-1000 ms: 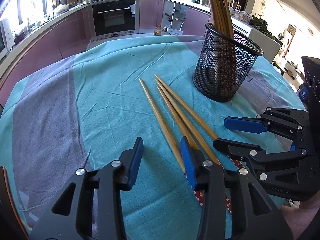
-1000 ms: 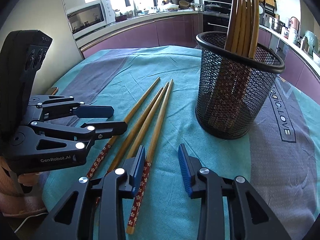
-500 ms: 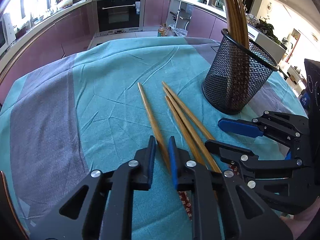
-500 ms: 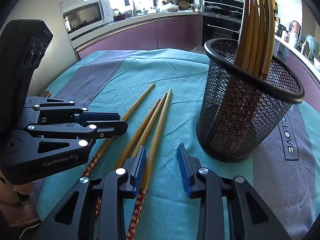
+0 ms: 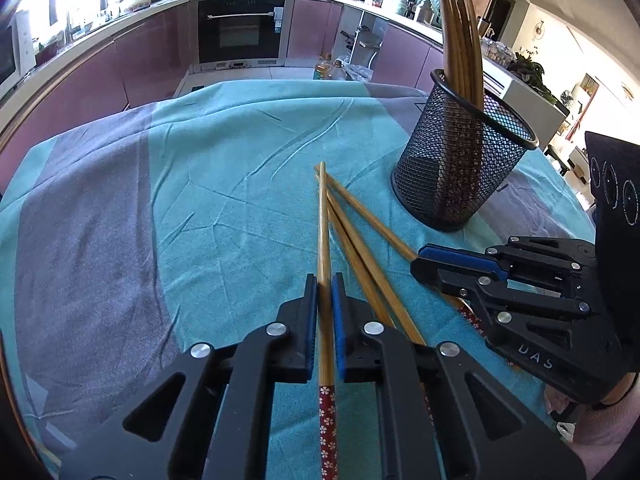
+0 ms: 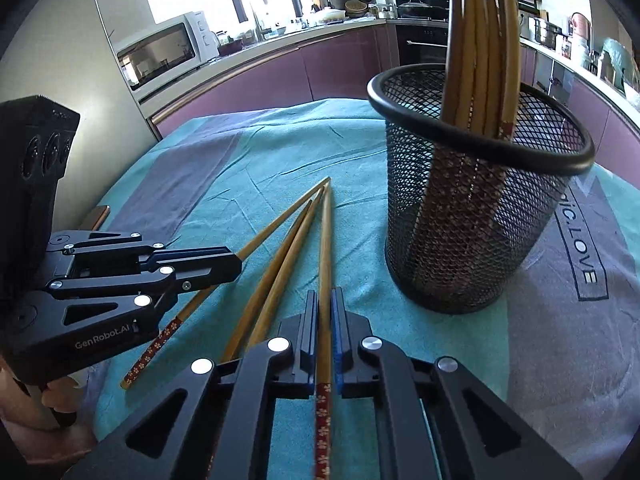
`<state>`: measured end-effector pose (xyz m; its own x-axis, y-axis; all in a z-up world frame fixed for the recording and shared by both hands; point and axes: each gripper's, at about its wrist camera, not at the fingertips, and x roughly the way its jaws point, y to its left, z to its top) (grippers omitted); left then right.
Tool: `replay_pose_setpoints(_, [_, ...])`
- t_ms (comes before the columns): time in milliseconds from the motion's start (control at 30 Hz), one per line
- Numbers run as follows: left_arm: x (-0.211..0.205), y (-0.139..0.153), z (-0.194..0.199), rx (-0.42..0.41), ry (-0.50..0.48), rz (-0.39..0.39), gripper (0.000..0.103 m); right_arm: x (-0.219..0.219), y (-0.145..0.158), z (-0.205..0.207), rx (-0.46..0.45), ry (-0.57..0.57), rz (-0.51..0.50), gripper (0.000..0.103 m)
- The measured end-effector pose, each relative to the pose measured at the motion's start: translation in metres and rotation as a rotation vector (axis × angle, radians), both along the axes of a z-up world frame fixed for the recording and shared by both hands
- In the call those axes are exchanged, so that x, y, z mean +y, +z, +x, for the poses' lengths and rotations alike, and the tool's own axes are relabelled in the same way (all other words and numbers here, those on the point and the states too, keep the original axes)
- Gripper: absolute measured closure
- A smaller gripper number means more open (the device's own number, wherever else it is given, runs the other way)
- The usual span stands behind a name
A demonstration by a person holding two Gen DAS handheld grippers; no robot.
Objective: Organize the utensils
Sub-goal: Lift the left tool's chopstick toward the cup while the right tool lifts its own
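Your left gripper (image 5: 325, 312) and right gripper (image 6: 325, 320) each pinch one chopstick along its length; the mesh holder (image 6: 472, 216) stands nearer your right hand.

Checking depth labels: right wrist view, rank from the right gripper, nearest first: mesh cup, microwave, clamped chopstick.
1. Clamped chopstick, between the right gripper pads, centre.
2. Mesh cup, right, on the cloth.
3. Microwave, far left counter.
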<state>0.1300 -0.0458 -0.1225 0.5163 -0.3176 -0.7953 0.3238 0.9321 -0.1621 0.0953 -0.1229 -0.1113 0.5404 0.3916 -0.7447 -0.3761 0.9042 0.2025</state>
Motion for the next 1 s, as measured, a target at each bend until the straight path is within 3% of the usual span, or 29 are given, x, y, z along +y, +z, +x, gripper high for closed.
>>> replay_pose_setpoints(1000, [0.009,-0.005,-0.02,0.02,-0.027,-0.014,0.095,-0.022,0.01,-0.025,-0.017,-0.015,0.112,0.097])
